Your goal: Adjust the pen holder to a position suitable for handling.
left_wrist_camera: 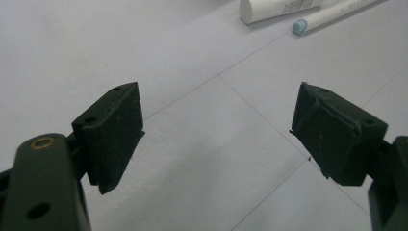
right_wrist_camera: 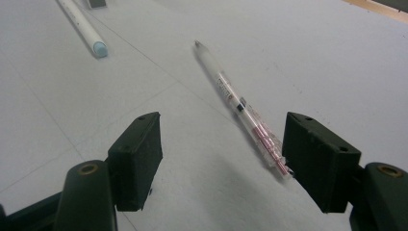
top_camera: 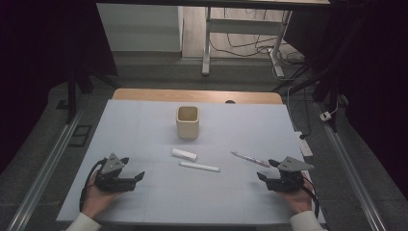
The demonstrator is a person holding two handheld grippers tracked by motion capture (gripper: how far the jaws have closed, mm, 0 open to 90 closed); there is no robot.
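Pale grey table cover (top_camera: 144,125) under dim light, both grippers low at its near edge, jaws wide and empty.

From above, the left gripper (top_camera: 132,179) and the right gripper (top_camera: 267,169) read as dark shapes whose jaw gaps are hard to judge; each gripper's own view shows its jaws spread over bare cover, gripping nothing. The clear pen (right_wrist_camera: 243,108) with pink markings lies just ahead of the right gripper, its near end beside one jaw, apart from it; from above it is a thin blurred streak (top_camera: 250,158). A white marker (top_camera: 199,166) with a blue tip and a short white tube (top_camera: 184,154) lie mid-table, both cut off at the left gripper view's top edge. Behind them stands a cream cup (top_camera: 187,122), its inside in shadow.
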